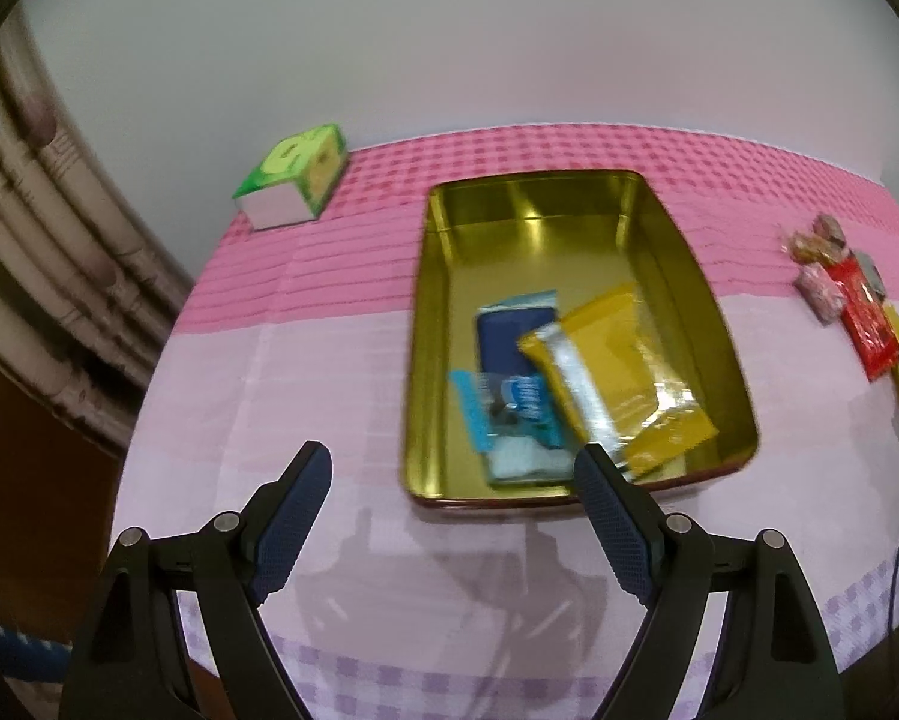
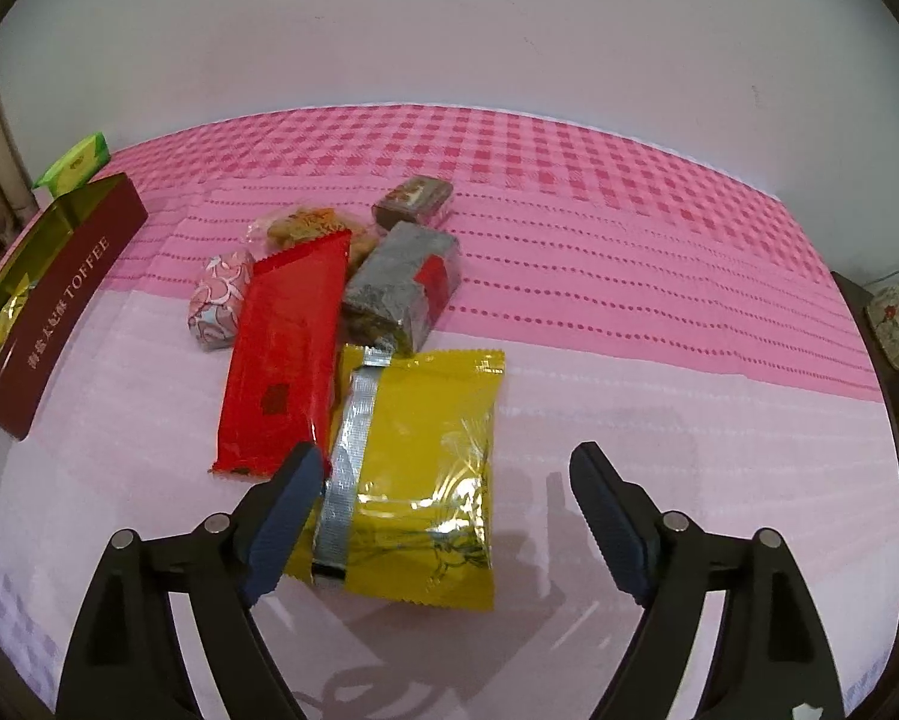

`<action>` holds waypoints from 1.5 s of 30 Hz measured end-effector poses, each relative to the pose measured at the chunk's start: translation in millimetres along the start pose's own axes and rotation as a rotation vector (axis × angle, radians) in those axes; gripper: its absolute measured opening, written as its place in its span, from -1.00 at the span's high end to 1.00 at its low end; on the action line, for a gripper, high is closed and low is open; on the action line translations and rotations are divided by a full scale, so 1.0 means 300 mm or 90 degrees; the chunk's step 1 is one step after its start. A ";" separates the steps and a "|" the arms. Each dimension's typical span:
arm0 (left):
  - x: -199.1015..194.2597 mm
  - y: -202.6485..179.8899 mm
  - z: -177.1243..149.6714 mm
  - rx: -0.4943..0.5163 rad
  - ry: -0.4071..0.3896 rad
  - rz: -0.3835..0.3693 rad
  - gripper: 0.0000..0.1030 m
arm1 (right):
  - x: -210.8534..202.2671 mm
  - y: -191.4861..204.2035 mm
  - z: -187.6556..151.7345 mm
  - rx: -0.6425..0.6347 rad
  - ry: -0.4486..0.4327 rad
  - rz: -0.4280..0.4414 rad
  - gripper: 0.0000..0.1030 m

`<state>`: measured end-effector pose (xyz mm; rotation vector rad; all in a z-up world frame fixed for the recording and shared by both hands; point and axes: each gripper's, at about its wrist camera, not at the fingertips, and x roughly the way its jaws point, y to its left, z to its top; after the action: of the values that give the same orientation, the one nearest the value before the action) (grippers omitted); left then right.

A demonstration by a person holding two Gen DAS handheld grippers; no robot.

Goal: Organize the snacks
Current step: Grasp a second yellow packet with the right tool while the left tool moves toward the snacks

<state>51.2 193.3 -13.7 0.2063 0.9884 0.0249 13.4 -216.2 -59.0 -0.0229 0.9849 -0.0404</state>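
Pink checked tablecloth covers the table, plain white wall behind. Left gripper hangs over the cloth with jaws apart and nothing between them, just short of the tin's near rim. Tin, gold inside, lies open on the cloth; in its near half sit a yellow pack with a silver strip, a dark blue pack beside it and a light blue wrapper nearest the rim, all blurred. Far half of the tin is bare. Green box stands beyond the tin, off to its left near the table edge. Right gripper has jaws apart, not clamped on anything; a second yellow pack lies flat on the cloth between and under them, the left finger overlapping its edge; contact unclear. Right of the tin, the red pack lies beside this yellow pack, partly over it. Farther from the tin: pink-patterned sweet, grey bar, clear bag of golden snacks, small brown pack. Tin's maroon side reads TOFFEE.
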 end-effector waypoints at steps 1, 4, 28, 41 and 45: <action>-0.003 -0.020 0.002 0.006 0.000 -0.004 -0.62 | 0.004 -0.001 -0.002 -0.002 -0.001 0.000 -0.57; -0.005 -0.083 0.017 0.025 -0.002 -0.017 -0.62 | 0.001 -0.017 -0.020 -0.002 0.002 0.001 -0.58; 0.024 -0.496 0.130 0.115 0.004 -0.096 -0.62 | 0.096 -0.024 0.028 0.035 0.014 0.027 -0.40; 0.109 -0.629 0.216 0.069 0.031 -0.125 -0.62 | 0.060 -0.097 -0.040 -0.001 -0.034 0.019 -0.07; 0.125 -0.677 0.230 0.077 0.035 -0.121 -0.62 | 0.056 -0.143 -0.052 -0.004 -0.050 0.005 -0.07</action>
<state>114.3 -12.6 -45.4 0.2225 1.0619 -0.2051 8.7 -259.9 -79.9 -0.0264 0.9064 -0.0289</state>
